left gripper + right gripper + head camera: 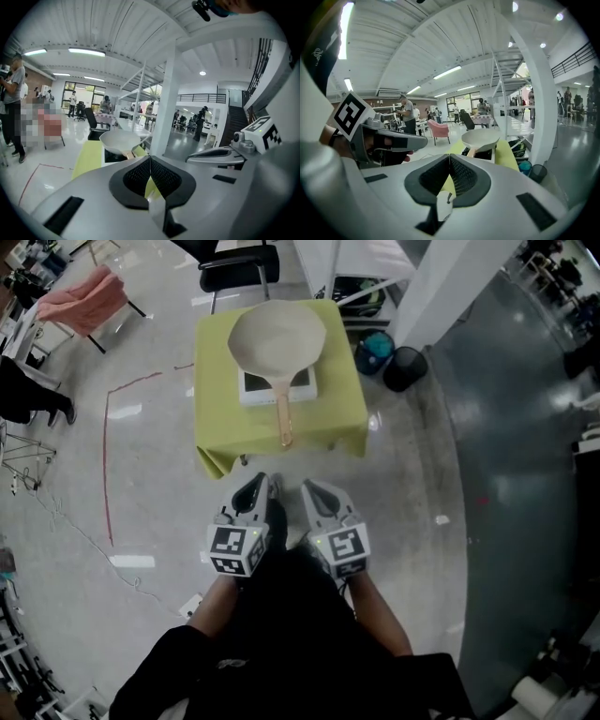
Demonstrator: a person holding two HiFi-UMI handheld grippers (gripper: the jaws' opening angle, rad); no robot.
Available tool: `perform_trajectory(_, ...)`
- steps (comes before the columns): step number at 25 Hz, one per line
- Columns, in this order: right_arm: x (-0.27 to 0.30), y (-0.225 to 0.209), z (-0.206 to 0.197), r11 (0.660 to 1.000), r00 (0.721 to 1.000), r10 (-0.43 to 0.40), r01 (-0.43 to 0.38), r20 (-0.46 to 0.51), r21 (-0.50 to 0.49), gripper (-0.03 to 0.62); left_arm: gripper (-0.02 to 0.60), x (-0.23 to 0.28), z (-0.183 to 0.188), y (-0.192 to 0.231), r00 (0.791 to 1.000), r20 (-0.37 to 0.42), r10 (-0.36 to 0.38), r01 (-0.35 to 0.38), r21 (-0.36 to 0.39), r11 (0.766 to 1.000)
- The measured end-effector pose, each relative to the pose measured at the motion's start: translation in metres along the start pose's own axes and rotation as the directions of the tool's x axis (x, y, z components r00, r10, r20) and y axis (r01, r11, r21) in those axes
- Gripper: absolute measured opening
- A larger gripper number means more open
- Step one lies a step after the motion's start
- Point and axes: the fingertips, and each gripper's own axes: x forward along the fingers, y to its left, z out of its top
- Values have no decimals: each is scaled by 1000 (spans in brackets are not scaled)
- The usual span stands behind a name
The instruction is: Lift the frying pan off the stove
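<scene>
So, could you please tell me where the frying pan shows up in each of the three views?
Head view: the frying pan is at top centre, on the stove, with its handle pointing down the picture.
Left gripper view: the frying pan is just left of centre, at mid-height.
Right gripper view: the frying pan is just right of centre, at mid-height.
Shared landmark: the yellow-green tablecloth under the stove.

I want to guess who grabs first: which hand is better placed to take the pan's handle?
Right, barely. The handle points between both shut grippers; the right gripper looks slightly better lined up than the left gripper.
</scene>
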Motion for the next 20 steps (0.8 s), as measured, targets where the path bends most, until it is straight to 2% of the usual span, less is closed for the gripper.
perform_trajectory(6,28,-15,-9,1000,1000,16,-16,-19,14,15,44,28,-3,19,1000,-26,-4,4,-23,1000)
perform_trajectory(9,46,-21,-7,999,999,30,-30,-12,40,15,44,46,5,32,999,-35,-25,23,-60,998)
perform_trajectory(13,70,-28,3,999,996,34,-30,-84,43,16,43,69,13,50,996,-51,-71,63,-130,989)
perform_trajectory(20,103,-39,-10,992,985,45,-25,-167,122,17,44,102,0,81,988,-112,-105,84,-175,981)
